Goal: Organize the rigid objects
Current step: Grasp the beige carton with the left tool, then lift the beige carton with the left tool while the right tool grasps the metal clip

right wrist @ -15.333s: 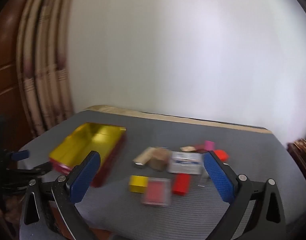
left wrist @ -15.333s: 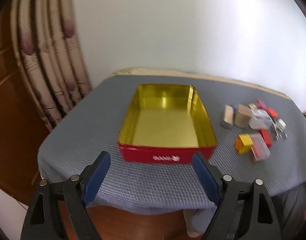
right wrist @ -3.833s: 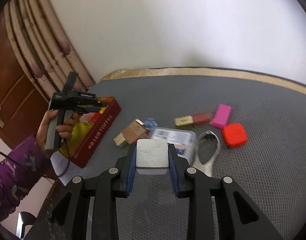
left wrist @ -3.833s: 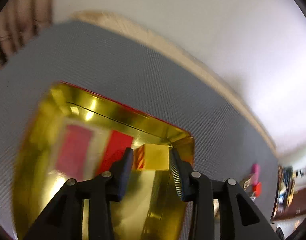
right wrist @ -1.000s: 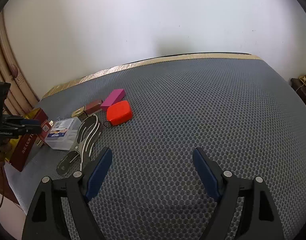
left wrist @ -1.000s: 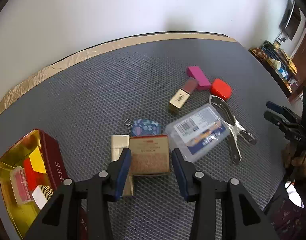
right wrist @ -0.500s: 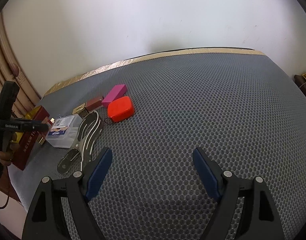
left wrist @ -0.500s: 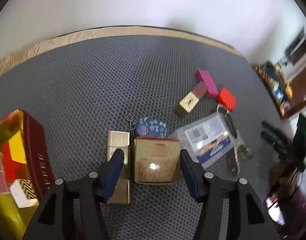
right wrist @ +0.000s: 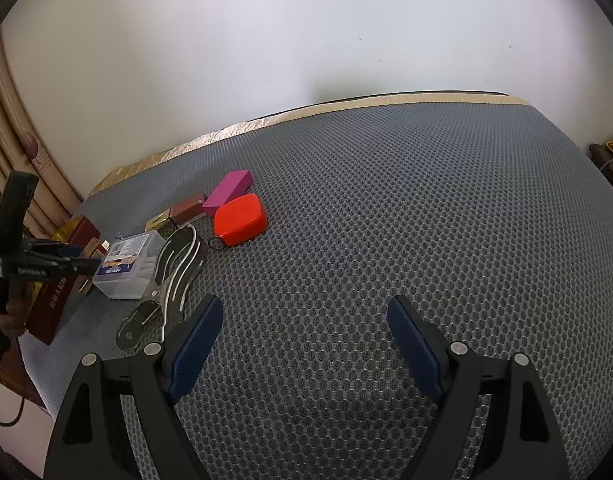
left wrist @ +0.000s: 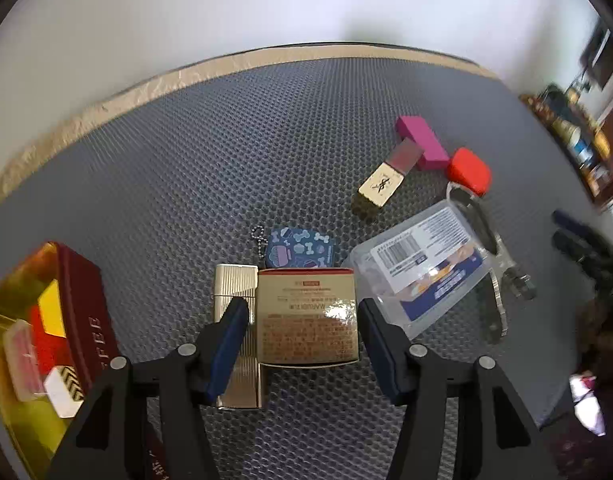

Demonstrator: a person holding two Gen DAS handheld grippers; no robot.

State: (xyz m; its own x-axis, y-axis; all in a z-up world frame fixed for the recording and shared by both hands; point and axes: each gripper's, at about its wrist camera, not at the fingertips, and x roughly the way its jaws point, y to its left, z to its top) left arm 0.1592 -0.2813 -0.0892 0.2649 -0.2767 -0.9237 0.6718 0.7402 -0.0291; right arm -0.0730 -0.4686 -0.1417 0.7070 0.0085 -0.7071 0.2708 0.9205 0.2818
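Left wrist view: the left gripper [left wrist: 302, 320] points steeply down at the grey mesh surface [left wrist: 186, 168], its blue pads either side of a gold cardboard box [left wrist: 306, 316]. The jaws are closing on the box; narrow gaps remain between each pad and the box's side walls, so the pads do not yet press. The box lies flat at the 6 o'clock position, its long axis running 12 to 6 o'clock, printed text upside down.

Touching the box at 9 o'clock lies a ribbed gold case [left wrist: 236, 320], its long axis parallel to the box's. At 12 o'clock of the box, a blue bone-patterned keychain [left wrist: 300, 249] with a ball chain. At 3 o'clock, a clear plastic case [left wrist: 420, 268] with a barcode label, long axis running 2 to 8 o'clock, lying partly over a clear plastic clip [left wrist: 492, 264].

Further towards 1 o'clock: a gold-capped lipstick [left wrist: 390, 172], cap pointing to 7 o'clock; a magenta block [left wrist: 422, 142]; a red rounded case [left wrist: 468, 166].

At 9 o'clock stands the red tin [left wrist: 86, 312], gold inside, holding yellow, red, clear and chevron-patterned pieces.

Right wrist view: the right gripper [right wrist: 304, 338] hangs over bare mesh, jaws wide apart and opening, nothing between them.
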